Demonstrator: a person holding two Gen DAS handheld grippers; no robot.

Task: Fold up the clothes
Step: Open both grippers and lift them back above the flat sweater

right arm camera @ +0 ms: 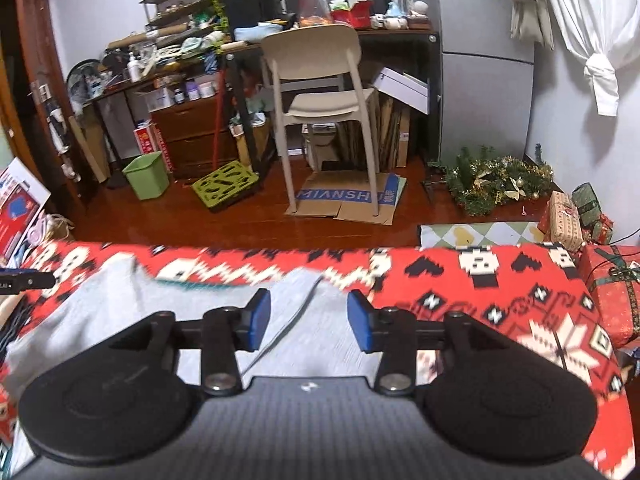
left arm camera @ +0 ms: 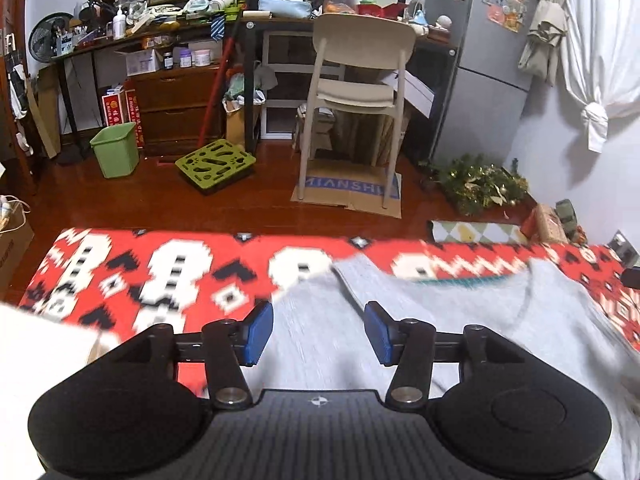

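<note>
The grey garment (left arm camera: 440,320) is seen spread flat on the red patterned blanket (left arm camera: 120,272), its long axis running sideways between the left gripper (left arm camera: 319,330) and right gripper (right arm camera: 309,322), both held apart and empty above its opposite ends.

left gripper (left arm camera: 318,334) spread, right gripper (right arm camera: 309,326) spread

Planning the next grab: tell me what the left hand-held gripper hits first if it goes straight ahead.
Probably the light grey knit garment spread on the red patterned blanket; the open left hand-held gripper points down onto it, though depth is unclear.
</note>
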